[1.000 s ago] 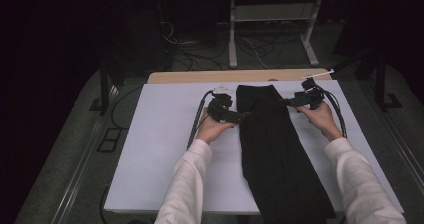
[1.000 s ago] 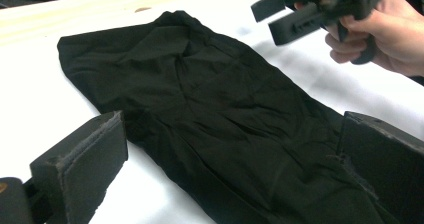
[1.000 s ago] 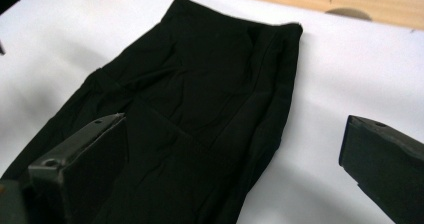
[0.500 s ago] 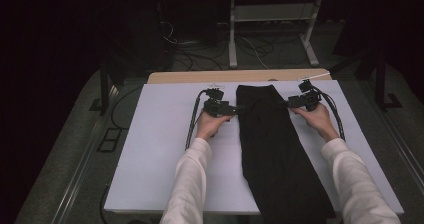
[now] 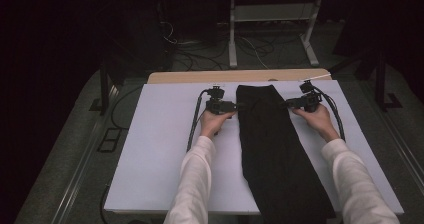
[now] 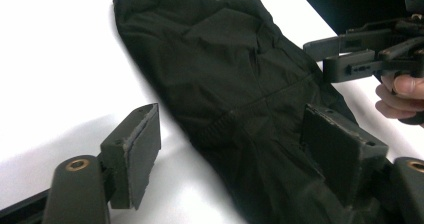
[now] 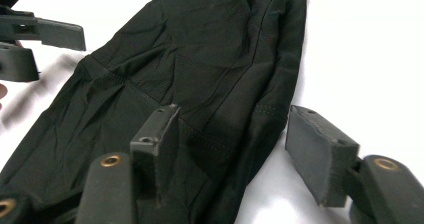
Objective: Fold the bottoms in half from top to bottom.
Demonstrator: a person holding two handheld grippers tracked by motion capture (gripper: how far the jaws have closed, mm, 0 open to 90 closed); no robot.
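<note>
Trousers (image 5: 274, 144), black and folded lengthwise, lie on my white surface (image 5: 160, 149), running from the far edge down toward the near right corner, with the waist end at the far side. I have a pair of tongs at either side of that far end.

My left tongs (image 5: 235, 105) sit at the left edge of the cloth, pointing across it. In the left gripper view the jaws straddle the hem: one pad stands over bare white surface, the other over the dark fabric (image 6: 235, 84), and the cloth edge runs between them. These jaws have just been closing, yet I see a clear gap, and neither pad presses the fabric, so they are half open with nothing gripped.

My right tongs (image 5: 289, 104) face the left ones from the opposite edge. In the right gripper view one pad hangs over the cloth (image 7: 200, 49), the other over the white surface, with the folded edge passing between. These too have just been closing, and they stand at a middling width, not pinching yet.

My hands rest low on the surface behind each pair, sleeves white.
</note>
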